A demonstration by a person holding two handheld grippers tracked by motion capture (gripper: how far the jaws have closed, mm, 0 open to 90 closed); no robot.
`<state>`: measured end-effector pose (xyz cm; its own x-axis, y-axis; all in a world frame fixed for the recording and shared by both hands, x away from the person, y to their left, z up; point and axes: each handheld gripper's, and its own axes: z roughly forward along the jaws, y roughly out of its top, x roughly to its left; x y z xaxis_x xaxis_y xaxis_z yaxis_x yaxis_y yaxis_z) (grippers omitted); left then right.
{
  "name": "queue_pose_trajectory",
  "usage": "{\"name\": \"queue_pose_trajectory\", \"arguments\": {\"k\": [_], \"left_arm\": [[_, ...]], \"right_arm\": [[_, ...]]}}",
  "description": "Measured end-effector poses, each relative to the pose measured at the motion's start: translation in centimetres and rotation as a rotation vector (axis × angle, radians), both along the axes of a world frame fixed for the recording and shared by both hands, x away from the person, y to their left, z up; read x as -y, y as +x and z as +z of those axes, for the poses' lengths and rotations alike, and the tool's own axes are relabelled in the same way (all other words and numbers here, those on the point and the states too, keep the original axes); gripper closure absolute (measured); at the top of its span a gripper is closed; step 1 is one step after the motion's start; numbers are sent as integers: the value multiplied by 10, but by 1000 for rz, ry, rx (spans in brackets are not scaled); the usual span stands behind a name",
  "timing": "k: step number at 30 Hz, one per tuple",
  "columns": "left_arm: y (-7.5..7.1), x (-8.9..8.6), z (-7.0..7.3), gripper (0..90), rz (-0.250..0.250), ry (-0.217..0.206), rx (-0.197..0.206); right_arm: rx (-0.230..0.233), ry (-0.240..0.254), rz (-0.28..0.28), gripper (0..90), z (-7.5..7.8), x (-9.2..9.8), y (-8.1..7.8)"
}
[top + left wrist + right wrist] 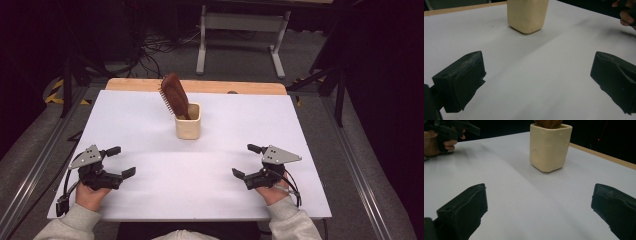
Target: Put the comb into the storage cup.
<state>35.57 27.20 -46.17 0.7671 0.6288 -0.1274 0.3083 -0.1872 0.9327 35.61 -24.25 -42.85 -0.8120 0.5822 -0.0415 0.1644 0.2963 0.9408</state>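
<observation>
While upright in cup, brush tilts back-left | both grippers spread, empty.

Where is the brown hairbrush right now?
In the high view, the hairbrush stands handle-down in the cream cup near the middle of the white table, toward its far edge, tilted left, ahead of both grippers.
</observation>
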Motion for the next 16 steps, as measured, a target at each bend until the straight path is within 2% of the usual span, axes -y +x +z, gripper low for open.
{"name": "queue_pose_trajectory", "arguments": {"k": [3,8,10,12,14,16], "left_arm": [[1,1,0,6,10,5,-7],[-1,6,3,8,1,58,16],[-1,7,3,8,-7,46,7],[-1,5,4,9,-7,16,-6],[-1,3,5,9,10,-22,-20],[-1,2,5,7,21,-36,-24]], "right_arm": [[7,9,-2,11,0,1,-1],[4,14,-2,11,0,2,0],[4,14,0,11,-1,2,0],[4,14,0,11,-1,2,0],[5,15,0,11,0,2,0],[8,18,0,11,0,3,-1]]}}
